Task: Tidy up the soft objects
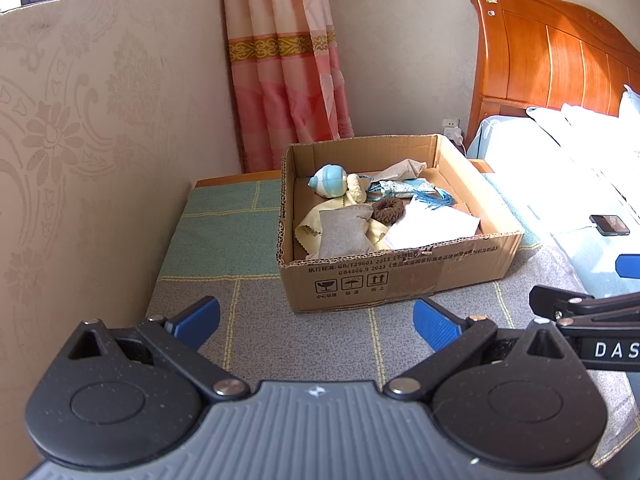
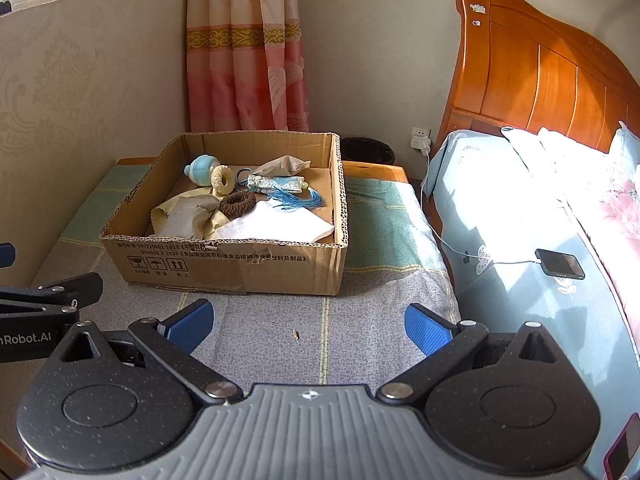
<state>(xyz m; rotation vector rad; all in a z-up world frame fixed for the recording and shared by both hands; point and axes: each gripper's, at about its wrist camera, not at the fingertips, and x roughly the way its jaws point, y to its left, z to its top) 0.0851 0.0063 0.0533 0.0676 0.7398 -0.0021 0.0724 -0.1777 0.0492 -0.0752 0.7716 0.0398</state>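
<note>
An open cardboard box (image 1: 400, 276) (image 2: 224, 264) stands on a cloth-covered bench. It holds several soft items: a grey pouch (image 1: 344, 232) (image 2: 186, 220), a brown scrunchie (image 1: 388, 210) (image 2: 238, 204), a white cloth (image 1: 432, 226) (image 2: 276, 224), a blue tassel sachet (image 1: 424, 194) (image 2: 280, 188), a cream ring (image 2: 222, 179) and a blue-white round toy (image 1: 329, 180) (image 2: 202, 168). My left gripper (image 1: 316, 320) is open and empty, in front of the box. My right gripper (image 2: 308, 320) is open and empty, also in front of the box.
The bench cloth (image 2: 272, 332) is grey near me and green further back. A wall is on the left, a pink curtain (image 1: 284, 64) behind. A bed with a wooden headboard (image 2: 540, 72) is on the right, with a charging phone (image 2: 560, 264) on it.
</note>
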